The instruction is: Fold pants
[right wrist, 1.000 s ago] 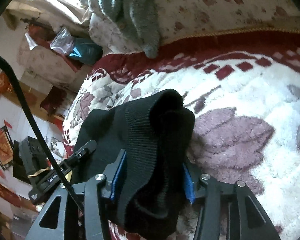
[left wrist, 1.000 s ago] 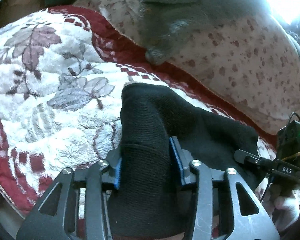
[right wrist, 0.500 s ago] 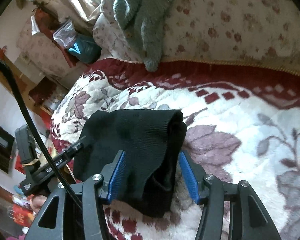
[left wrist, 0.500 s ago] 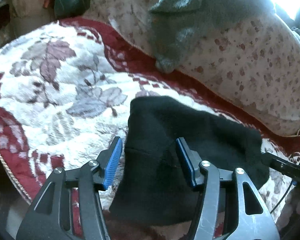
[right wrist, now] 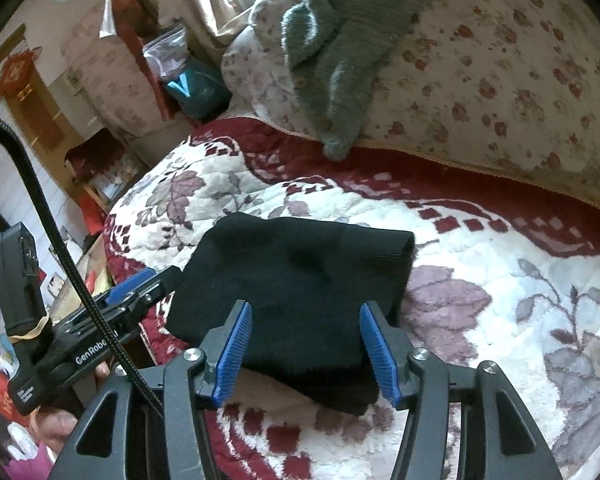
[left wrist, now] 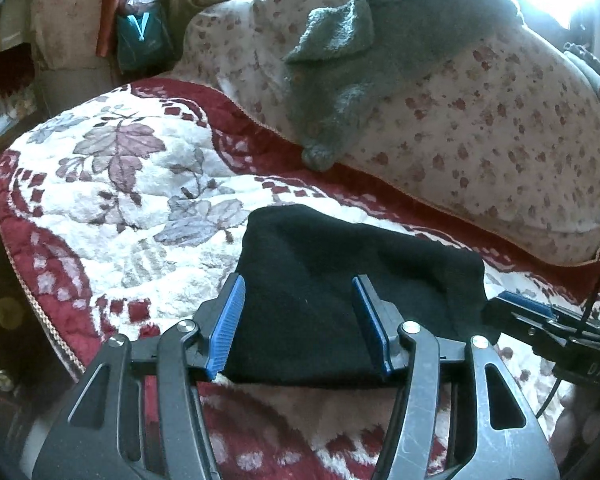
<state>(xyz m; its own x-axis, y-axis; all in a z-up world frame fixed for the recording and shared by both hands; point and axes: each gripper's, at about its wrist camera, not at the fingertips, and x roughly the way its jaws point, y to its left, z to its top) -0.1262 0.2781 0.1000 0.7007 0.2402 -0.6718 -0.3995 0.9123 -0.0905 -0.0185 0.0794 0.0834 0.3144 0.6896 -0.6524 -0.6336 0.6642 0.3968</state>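
The black pants (left wrist: 340, 256) lie folded in a compact bundle on the white and red floral blanket (left wrist: 132, 208). My left gripper (left wrist: 298, 286) hovers open above their near left part, its blue pads clear of the cloth. The right gripper's tip (left wrist: 516, 304) shows at the bundle's right end. In the right wrist view the pants (right wrist: 300, 256) lie flat with the ribbed waistband at the right. My right gripper (right wrist: 305, 314) is open above their near edge, holding nothing. The left gripper (right wrist: 136, 284) reaches in beside the bundle's left end.
A grey knitted sweater (left wrist: 352, 64) hangs over a flowered duvet (left wrist: 500, 132) behind the blanket. A teal bag (left wrist: 140, 40) stands at the far left. The bed edge (left wrist: 28, 292) drops away on the left. A hand (right wrist: 56, 428) holds the left gripper.
Both grippers have let go of the pants and drawn back and up. The raised folds they held have dropped, and the pants now lie flat on the blanket.
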